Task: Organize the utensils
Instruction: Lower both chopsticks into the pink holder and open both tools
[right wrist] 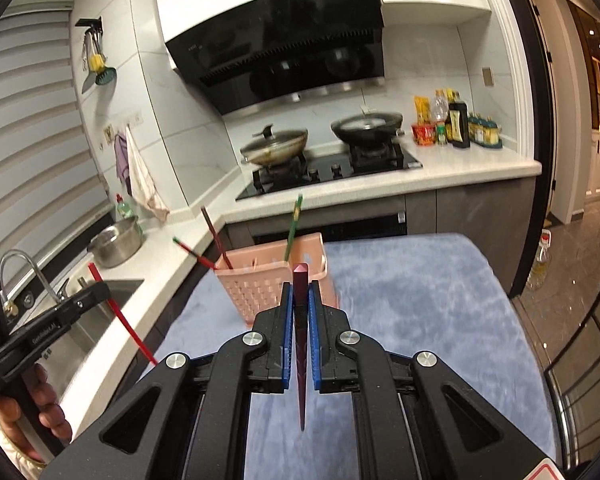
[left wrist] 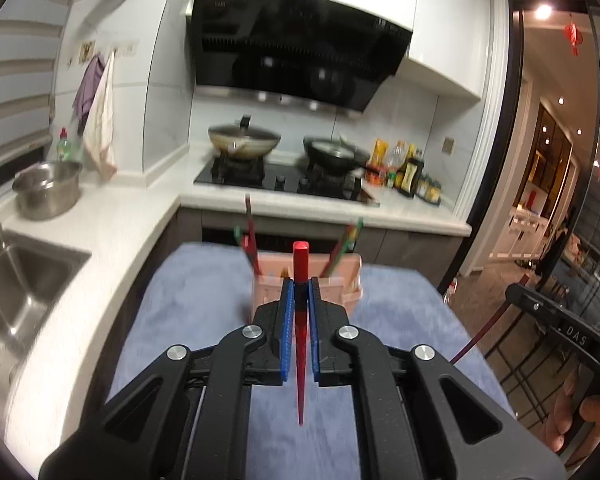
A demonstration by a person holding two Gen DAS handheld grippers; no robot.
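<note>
A pink slotted basket (left wrist: 340, 280) stands on the blue towel (left wrist: 188, 312), with several chopsticks (left wrist: 250, 232) leaning in it. My left gripper (left wrist: 300, 284) is shut on a red chopstick (left wrist: 301, 264), held just before the basket. In the right wrist view the basket (right wrist: 260, 284) holds several chopsticks (right wrist: 294, 224). My right gripper (right wrist: 300, 288) is shut on a dark maroon chopstick (right wrist: 301, 280), close to the basket's near wall. The left gripper and its red chopstick (right wrist: 120, 316) show at the left.
A sink (left wrist: 16, 280) and steel pot (left wrist: 48, 188) are on the left counter. The stove holds two pans (left wrist: 244, 140). Bottles (left wrist: 408, 168) stand at the counter's right end. The towel-covered table (right wrist: 420, 300) extends right of the basket. A doorway (left wrist: 560, 160) lies to the right.
</note>
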